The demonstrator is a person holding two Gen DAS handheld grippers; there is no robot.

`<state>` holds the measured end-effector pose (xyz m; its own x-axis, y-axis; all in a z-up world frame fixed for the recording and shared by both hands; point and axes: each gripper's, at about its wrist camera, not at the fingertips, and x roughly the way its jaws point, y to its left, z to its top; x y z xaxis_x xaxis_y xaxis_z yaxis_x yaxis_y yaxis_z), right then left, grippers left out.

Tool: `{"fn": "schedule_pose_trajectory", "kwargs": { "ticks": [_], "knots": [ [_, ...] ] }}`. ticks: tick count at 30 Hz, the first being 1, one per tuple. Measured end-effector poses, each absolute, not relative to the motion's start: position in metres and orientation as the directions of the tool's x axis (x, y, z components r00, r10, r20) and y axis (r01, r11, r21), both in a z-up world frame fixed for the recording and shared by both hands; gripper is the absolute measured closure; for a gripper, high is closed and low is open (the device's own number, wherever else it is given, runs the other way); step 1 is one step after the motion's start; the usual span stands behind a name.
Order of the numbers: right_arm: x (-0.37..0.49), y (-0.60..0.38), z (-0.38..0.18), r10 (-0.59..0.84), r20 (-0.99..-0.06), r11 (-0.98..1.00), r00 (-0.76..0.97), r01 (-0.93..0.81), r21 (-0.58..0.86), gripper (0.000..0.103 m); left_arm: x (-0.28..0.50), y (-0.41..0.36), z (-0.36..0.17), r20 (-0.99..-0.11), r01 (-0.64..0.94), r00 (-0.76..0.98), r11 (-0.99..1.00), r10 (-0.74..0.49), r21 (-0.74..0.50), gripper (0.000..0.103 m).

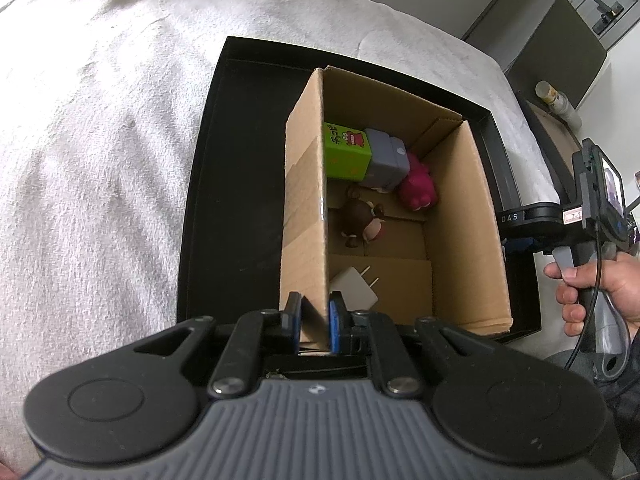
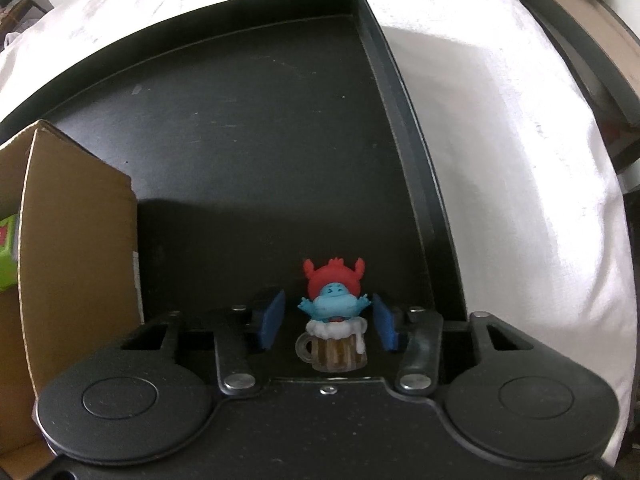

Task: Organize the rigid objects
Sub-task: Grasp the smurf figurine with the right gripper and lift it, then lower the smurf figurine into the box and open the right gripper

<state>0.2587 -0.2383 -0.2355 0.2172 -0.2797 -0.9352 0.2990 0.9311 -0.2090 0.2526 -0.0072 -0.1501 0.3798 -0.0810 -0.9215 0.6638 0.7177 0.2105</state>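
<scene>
Your small figure (image 2: 334, 316), a blue creature with a red hat sitting in a beer mug, stands upright on the floor of the black tray (image 2: 260, 128), to the right of the cardboard box (image 2: 80, 240). Your right gripper (image 2: 330, 322) is around this figure: one blue pad (image 2: 272, 320) is on each side of it, and a little gap shows on both sides, so the pads are apart and do not press on it.

Your left gripper (image 1: 314, 322) is closed on the near left wall of the cardboard box (image 1: 308, 200), one pad outside and one inside. The box stands open inside the tray (image 1: 224, 200). In the box you have a green block (image 1: 346, 152) at the far left, a grey block (image 1: 386, 158) touching it, a pink toy (image 1: 418, 190) beside the grey block, a brown figure (image 1: 362, 220) nearer to you, and a white charger plug (image 1: 354, 286) at the near end. The tray lies on a white cloth (image 1: 100, 160). Your right hand (image 1: 596, 292) is to the right of the box.
</scene>
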Motion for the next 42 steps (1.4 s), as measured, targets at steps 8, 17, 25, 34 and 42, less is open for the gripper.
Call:
{"fn": "schedule_pose_trajectory", "kwargs": {
  "ticks": [8, 17, 25, 34, 42],
  "knots": [
    [0.246, -0.242, -0.233, -0.261, -0.937, 0.940, 0.233, 0.281, -0.193, 0.065, 0.251, -0.006, -0.148, -0.921, 0.665, 0.380, 0.718, -0.086, 0.207, 0.091],
    [0.221, -0.249, -0.208, -0.233, -0.922, 0.953, 0.310, 0.260, -0.153, 0.066, 0.250, -0.006, -0.148, -0.919, 0.663, 0.385, 0.718, -0.083, 0.212, 0.091],
    [0.204, -0.247, -0.158, -0.178, -0.906, 0.965, 0.385, 0.247, -0.084, 0.066, 0.248, -0.007, -0.147, -0.918, 0.661, 0.389, 0.718, -0.077, 0.220, 0.091],
    [0.208, -0.218, -0.128, -0.116, -0.884, 0.988, 0.454, 0.142, -0.056, 0.065, 0.245, -0.005, -0.144, -0.914, 0.657, 0.396, 0.722, -0.088, 0.216, 0.091],
    [0.201, -0.188, -0.106, -0.070, -0.867, 0.997, 0.493, 0.073, -0.039, 0.065, 0.245, -0.003, -0.143, -0.916, 0.663, 0.388, 0.721, -0.102, 0.201, 0.091]
  ]
}}
